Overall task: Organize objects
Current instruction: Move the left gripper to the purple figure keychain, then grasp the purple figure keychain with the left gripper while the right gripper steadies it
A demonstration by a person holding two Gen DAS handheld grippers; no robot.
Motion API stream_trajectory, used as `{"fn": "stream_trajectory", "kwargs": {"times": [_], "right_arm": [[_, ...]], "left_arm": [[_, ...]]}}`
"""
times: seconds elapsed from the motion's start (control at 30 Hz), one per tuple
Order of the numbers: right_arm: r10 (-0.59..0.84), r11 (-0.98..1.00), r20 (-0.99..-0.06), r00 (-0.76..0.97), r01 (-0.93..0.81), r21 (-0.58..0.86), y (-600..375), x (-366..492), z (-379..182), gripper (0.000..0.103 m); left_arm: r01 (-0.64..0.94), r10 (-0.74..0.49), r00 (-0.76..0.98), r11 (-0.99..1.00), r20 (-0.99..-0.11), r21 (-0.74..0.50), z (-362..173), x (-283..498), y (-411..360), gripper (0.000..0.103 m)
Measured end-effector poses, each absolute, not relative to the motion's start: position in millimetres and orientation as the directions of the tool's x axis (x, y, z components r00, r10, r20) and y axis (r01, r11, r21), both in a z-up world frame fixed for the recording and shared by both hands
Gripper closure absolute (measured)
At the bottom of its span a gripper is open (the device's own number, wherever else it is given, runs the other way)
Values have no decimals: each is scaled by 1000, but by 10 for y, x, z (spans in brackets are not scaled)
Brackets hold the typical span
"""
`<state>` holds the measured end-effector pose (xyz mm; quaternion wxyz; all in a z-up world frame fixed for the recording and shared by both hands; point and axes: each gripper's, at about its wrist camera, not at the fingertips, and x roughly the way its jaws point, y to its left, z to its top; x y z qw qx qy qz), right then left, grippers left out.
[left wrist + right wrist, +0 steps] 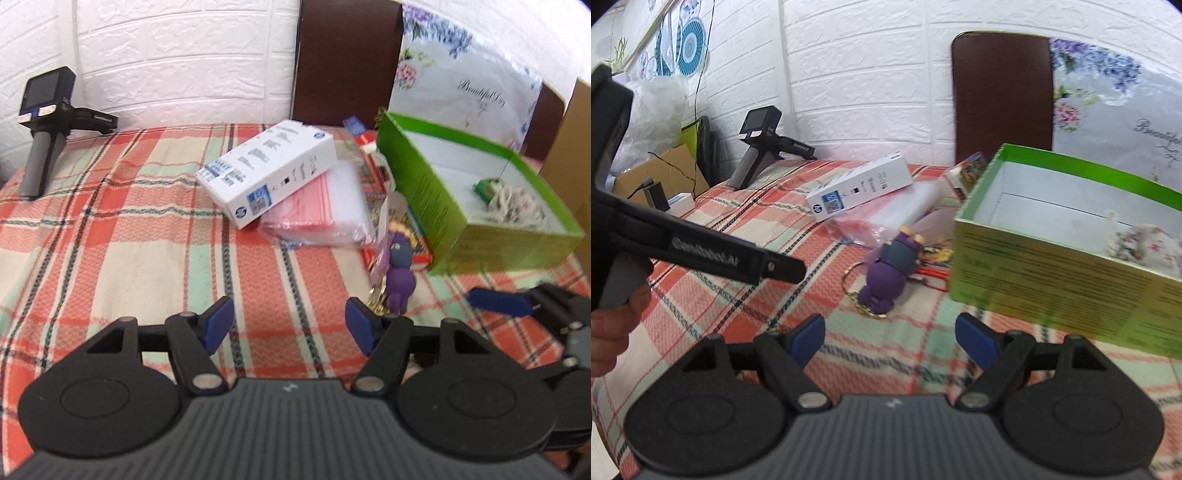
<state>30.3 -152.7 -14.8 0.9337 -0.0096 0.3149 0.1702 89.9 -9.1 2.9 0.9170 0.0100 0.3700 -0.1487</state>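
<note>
Two open jaws, purple keychain figure [886,275] ahead of right gripper [892,341].

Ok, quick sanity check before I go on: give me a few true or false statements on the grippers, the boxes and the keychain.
1. Both the left gripper and the right gripper are open and empty. True.
2. The green box is closed with a lid. False: it is open on top, with items inside.
3. The white box leans on the pink packet. True.
4. The purple keychain figure is inside the green box. False: it lies on the plaid cloth beside it.
</note>
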Motion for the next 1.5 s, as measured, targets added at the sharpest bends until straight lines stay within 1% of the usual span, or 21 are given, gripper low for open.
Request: {"fn": "stream_trajectory", "kwargs": {"times": [0.1, 0.17, 0.23, 0.33, 0.37, 0.4, 0.43, 0.47, 0.5, 0.67, 0.77, 0.87, 0.9, 0.93, 1.07, 1.13, 1.17, 1.27, 1.33, 1.4, 1.5], "right_arm": [[323, 935, -599, 733, -345, 82, -1420, 404, -175, 22], [333, 930, -601, 726, -359, 81, -1346, 477, -198, 24], [342, 924, -603, 721, -374, 77, -1281, 544, -224, 30], [332, 927, -613, 717, -369, 70, -1225, 636, -279, 35], [327, 929, -611, 721, -364, 67, -1217, 656, -288, 41], [323, 931, -610, 724, -360, 65, -1214, 671, -291, 47], [321, 933, -610, 725, -352, 73, -1221, 684, -286, 50], [332, 933, -608, 721, -348, 97, -1237, 695, -274, 51], [346, 931, -608, 715, -342, 129, -1249, 706, -262, 51], [473, 878, -596, 649, -406, 255, -1068, 697, -238, 51], [537, 835, -581, 612, -485, 260, -785, 576, -222, 48], [634, 751, -565, 528, -594, 287, -522, 441, -186, 50], [643, 735, -561, 522, -627, 259, -458, 375, -159, 50], [646, 721, -558, 521, -657, 221, -418, 309, -129, 49], [615, 728, -553, 561, -675, 125, -547, 230, -44, 48], [588, 754, -555, 589, -647, 112, -672, 323, -9, 47], [578, 768, -557, 596, -629, 123, -725, 410, 16, 47], [565, 802, -556, 610, -563, 197, -865, 707, 71, 44], [576, 808, -562, 594, -518, 281, -932, 931, 67, 44], [585, 809, -569, 578, -469, 355, -933, 1113, 24, 41], [574, 819, -611, 546, -397, 415, -907, 1240, -112, 39]], "left_arm": [[320, -335, 658, 935, -675, -153, 53, 979, -116, 34], [353, -371, 638, 920, -675, -171, 62, 1036, -198, 34], [389, -392, 623, 906, -677, -166, 54, 1095, -321, 34], [427, -392, 602, 894, -695, -135, -10, 1200, -494, 35], [439, -402, 587, 887, -703, -140, -43, 1240, -524, 38], [451, -423, 566, 877, -707, -163, -68, 1273, -537, 48], [462, -452, 539, 864, -710, -199, -82, 1304, -524, 61], [458, -462, 529, 862, -712, -218, -81, 1314, -503, 62], [457, -460, 536, 863, -708, -215, -66, 1300, -469, 64], [436, -395, 580, 889, -712, -139, 7, 1165, -153, 67], [408, -365, 582, 904, -726, -128, 63, 1098, 188, 67], [360, -295, 608, 930, -737, -75, 97, 1042, 484, 64], [338, -267, 622, 939, -736, -55, 116, 1027, 572, 59], [325, -253, 637, 945, -728, -44, 141, 1007, 663, 57], [318, -263, 671, 947, -694, -51, 224, 878, 897, 45], [315, -259, 687, 948, -679, -42, 218, 819, 913, 31], [316, -258, 696, 948, -670, -37, 204, 789, 894, 28], [363, -257, 712, 931, -653, 29, 124, 686, 715, 27], [399, -257, 716, 913, -649, 79, 49, 634, 587, 27], [428, -254, 714, 896, -653, 120, -31, 627, 462, 27], [429, -216, 733, 882, -645, 193, -160, 673, 342, 28]]}}
